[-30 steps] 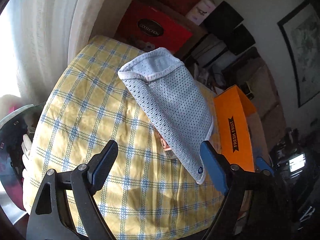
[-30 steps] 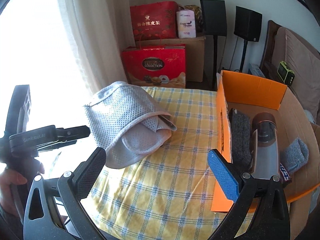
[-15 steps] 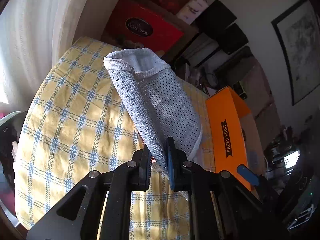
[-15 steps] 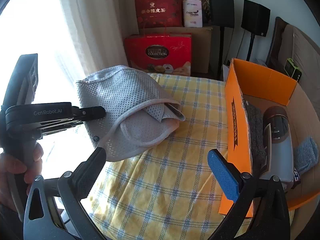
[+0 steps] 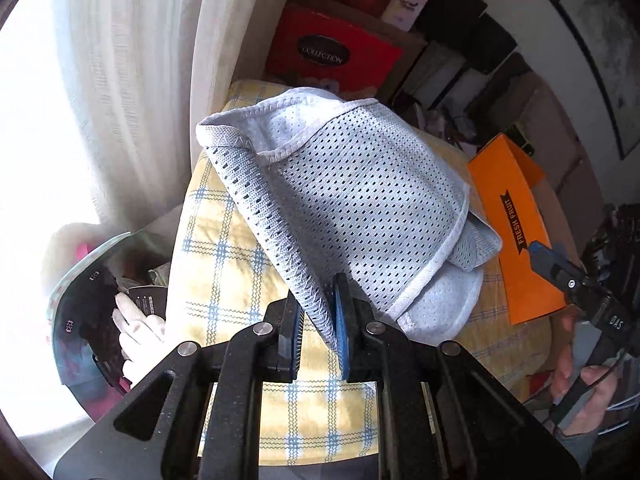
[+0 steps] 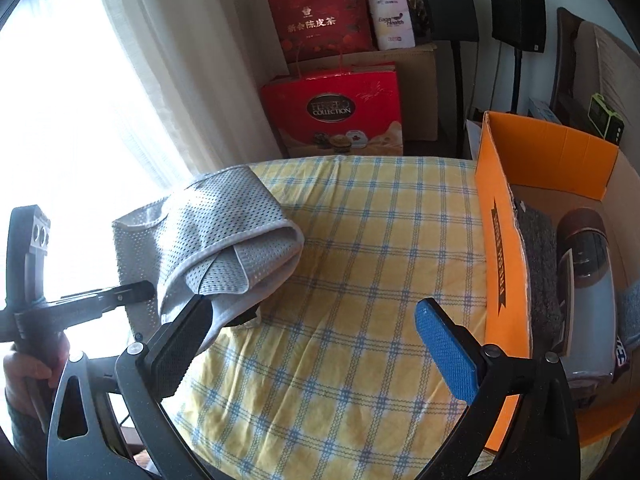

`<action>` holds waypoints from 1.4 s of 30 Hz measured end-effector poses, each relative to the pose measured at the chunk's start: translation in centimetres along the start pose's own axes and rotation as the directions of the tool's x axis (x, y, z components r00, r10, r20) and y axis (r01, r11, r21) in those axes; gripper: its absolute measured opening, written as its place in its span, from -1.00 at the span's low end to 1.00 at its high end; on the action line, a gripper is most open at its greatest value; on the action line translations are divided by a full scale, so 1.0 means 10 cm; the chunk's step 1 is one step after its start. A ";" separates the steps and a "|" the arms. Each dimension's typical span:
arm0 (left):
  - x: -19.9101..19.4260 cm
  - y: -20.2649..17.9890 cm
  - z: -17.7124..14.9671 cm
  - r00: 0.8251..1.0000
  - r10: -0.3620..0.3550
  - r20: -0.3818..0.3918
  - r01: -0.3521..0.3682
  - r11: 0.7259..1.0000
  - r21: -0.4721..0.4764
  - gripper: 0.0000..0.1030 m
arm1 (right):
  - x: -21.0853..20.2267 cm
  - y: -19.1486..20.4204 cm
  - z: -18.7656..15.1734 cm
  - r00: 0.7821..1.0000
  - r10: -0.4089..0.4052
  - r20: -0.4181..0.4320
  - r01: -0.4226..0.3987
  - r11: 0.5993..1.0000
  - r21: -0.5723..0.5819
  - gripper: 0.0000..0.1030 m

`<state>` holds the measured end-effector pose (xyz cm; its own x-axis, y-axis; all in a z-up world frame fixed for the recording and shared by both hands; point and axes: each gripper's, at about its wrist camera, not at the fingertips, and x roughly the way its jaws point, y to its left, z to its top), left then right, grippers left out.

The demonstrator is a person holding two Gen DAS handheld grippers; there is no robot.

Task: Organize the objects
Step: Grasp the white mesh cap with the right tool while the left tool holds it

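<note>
On my left wrist view the left gripper (image 5: 318, 318) has its jaws pinched tight on the near edge of the grey mesh pouch (image 5: 352, 204); the fabric runs between the two pads and the pouch rises away from them, tilted, its open hemmed mouth toward the curtain (image 5: 132, 80); its lower folded end appears to rest on the yellow checked cloth (image 5: 224, 280) that covers the desk, though I cannot tell how much of its weight sits there. From my right wrist view the same pouch (image 6: 224, 236) hangs at the left side of the desk, near the window edge, with the left gripper (image 6: 136, 292) gripping it from that side; the right gripper (image 6: 316, 332) has its jaws spread wide and holds nothing; its black pad sits just in front of the pouch's lower fold, and I cannot tell whether they touch; the blue pad is well apart from it, over the bare checked cloth (image 6: 360, 260). The orange cardboard box (image 6: 500, 240) stands at the right side of the desk, marked FRESH FRUIT; inside it lie a dark grey cloth (image 6: 540, 276) against the near wall, a bottle with a brown cap (image 6: 588, 292) beside that, and a grey sock (image 6: 630, 312) at the far right. Red gift bags (image 6: 332, 116) stand beyond the desk.
</note>
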<state>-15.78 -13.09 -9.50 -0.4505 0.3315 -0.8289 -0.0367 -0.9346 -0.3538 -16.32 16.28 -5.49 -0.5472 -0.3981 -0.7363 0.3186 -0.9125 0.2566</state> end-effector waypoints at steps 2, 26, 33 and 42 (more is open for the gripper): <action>0.02 0.09 -0.03 1.000 0.006 -0.007 -0.006 1.000 -0.013 -0.75 | 0.08 0.00 0.05 0.999 0.042 -0.013 -0.042 0.999 0.026 0.96; 0.15 0.04 0.07 0.999 -0.039 0.007 0.039 0.999 -0.028 -0.76 | 0.70 0.11 0.43 0.964 0.258 -0.064 -0.239 0.946 0.218 -0.44; -0.07 -0.29 0.27 0.994 -0.059 0.090 0.058 0.998 0.009 -0.83 | 0.39 0.03 0.55 0.970 0.241 0.001 -0.237 0.951 0.198 -0.75; -0.40 -0.96 0.60 0.977 -0.115 0.181 0.097 0.990 0.104 -0.85 | -0.21 -0.16 0.76 0.976 0.186 0.114 -0.205 0.961 0.187 -0.78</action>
<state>-18.95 -6.22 -0.16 -0.5970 0.4077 -0.6909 -0.1730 -0.9064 -0.3854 -21.60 17.80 0.42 -0.5631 -0.5692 -0.5991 0.2736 -0.8125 0.5147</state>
